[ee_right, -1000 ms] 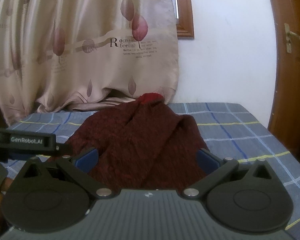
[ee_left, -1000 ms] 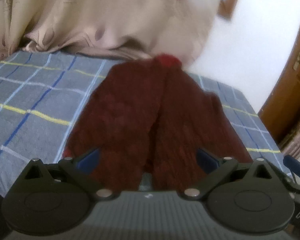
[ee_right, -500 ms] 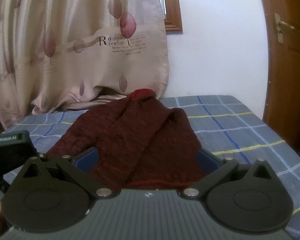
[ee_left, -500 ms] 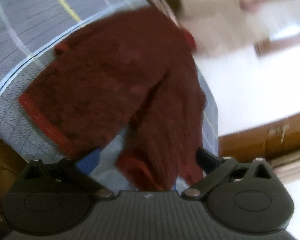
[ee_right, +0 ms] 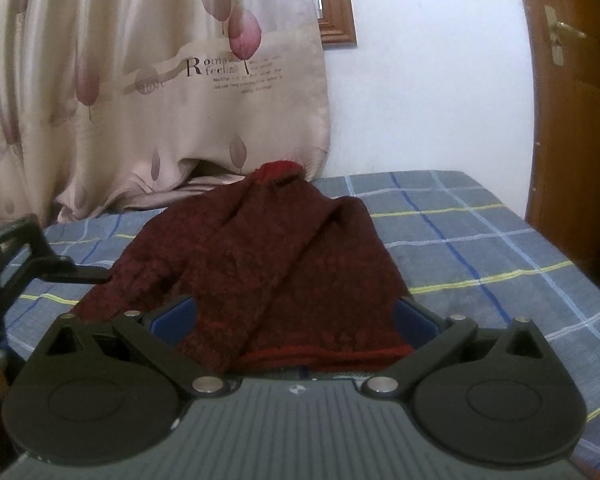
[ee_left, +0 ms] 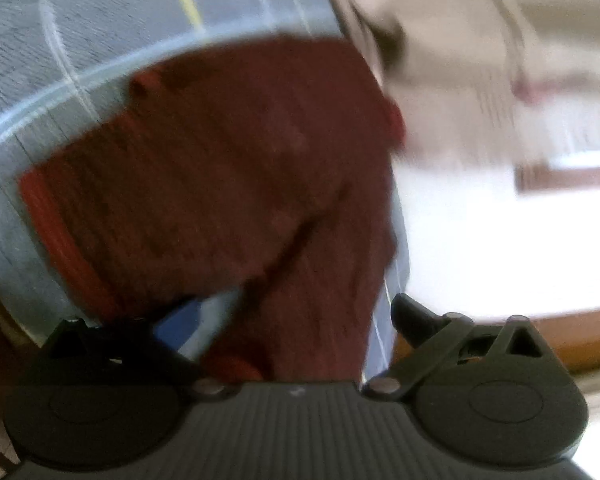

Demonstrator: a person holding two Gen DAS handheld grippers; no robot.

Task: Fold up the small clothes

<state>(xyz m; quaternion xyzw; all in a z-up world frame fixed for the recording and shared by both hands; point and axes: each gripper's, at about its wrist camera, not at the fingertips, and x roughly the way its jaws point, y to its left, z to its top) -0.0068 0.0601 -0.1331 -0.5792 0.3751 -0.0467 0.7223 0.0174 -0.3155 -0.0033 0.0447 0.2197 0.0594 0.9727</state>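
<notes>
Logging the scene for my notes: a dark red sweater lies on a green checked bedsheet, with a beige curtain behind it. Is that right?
One thing is off: the bedsheet is blue-grey with blue, white and yellow check lines, not green. The right wrist view shows it plainly. The dark red sweater does lie on it, with the beige curtain behind.

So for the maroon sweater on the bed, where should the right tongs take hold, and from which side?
Probably at the near ribbed hem of the maroon sweater, coming in low from the bed's near edge. That hem is a straight, flat band lying right between the right tongs, which stand open around it, so one closing pinch gathers the layers.
</notes>
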